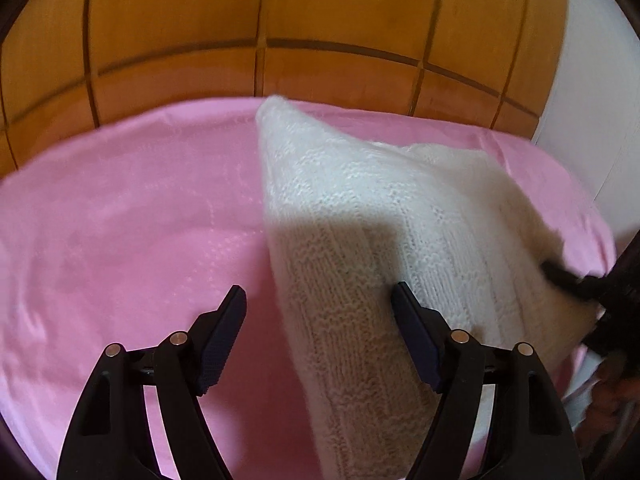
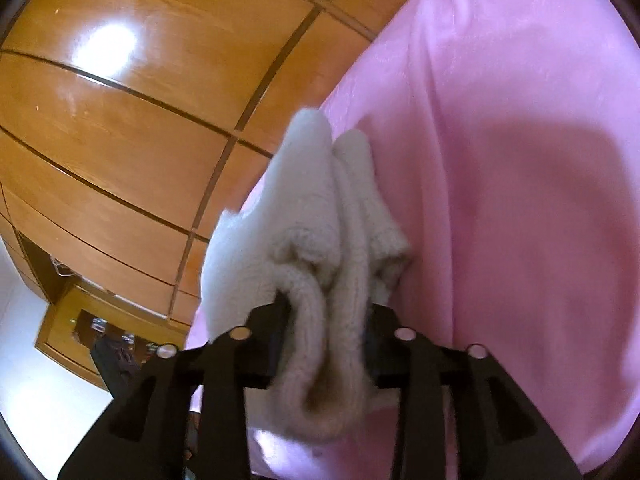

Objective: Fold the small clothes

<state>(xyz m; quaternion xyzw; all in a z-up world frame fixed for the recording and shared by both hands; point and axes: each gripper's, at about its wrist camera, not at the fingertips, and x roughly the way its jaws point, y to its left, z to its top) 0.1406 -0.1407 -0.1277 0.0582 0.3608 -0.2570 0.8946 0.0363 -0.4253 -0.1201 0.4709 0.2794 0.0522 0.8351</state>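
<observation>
Above the pink bedsheet (image 1: 120,220), your right gripper (image 2: 324,320) lifts one cream knitted garment (image 1: 360,220), clamped; your left gripper (image 1: 320,308) hovers spread wide.

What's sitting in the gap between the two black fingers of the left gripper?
In the left wrist view, the open left gripper has bare pink sheet and the edge of the white knitted garment between its fingers.
</observation>
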